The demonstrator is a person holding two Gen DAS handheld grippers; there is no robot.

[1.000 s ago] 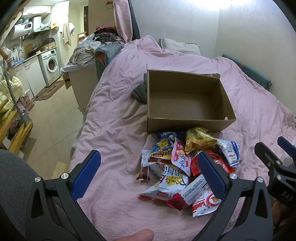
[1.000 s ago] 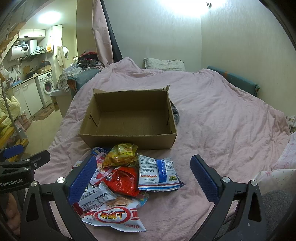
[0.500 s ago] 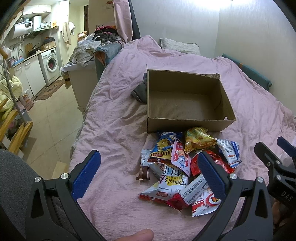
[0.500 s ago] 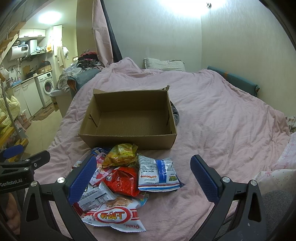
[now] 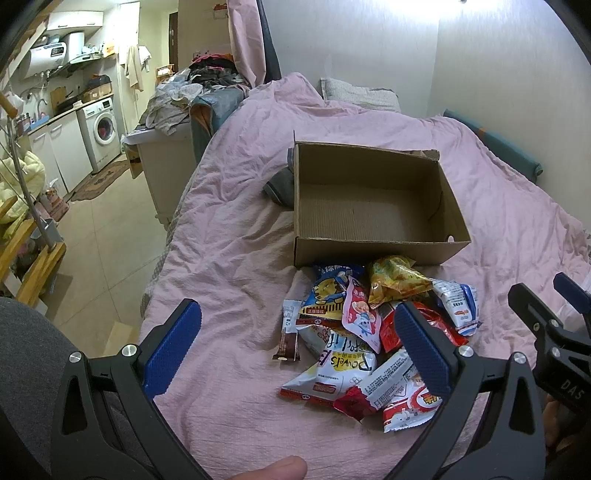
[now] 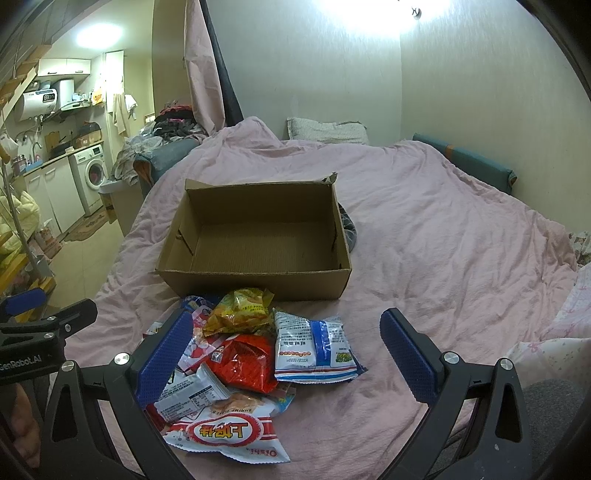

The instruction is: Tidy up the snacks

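Both grippers, left gripper [image 5: 297, 345] and right gripper [image 6: 286, 350], hover with jaws released, holding nothing. The snack pile [image 6: 240, 354] lies on the bed [image 6: 424, 236] under them, before the empty cardboard box [image 6: 255, 280].

pink-covered bed [image 6: 424, 221] against pale walls, washing machine [image 5: 101, 127] under counter, tiled floor [image 5: 103, 236], bright ceiling light

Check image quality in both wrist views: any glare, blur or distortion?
Left wrist: sharp; fisheye bends the walls, corners vignetted, light glare top right. Right wrist: ceiling light blown out, sheen on the red snack bag, cardboard box interior evenly lit, no blur.
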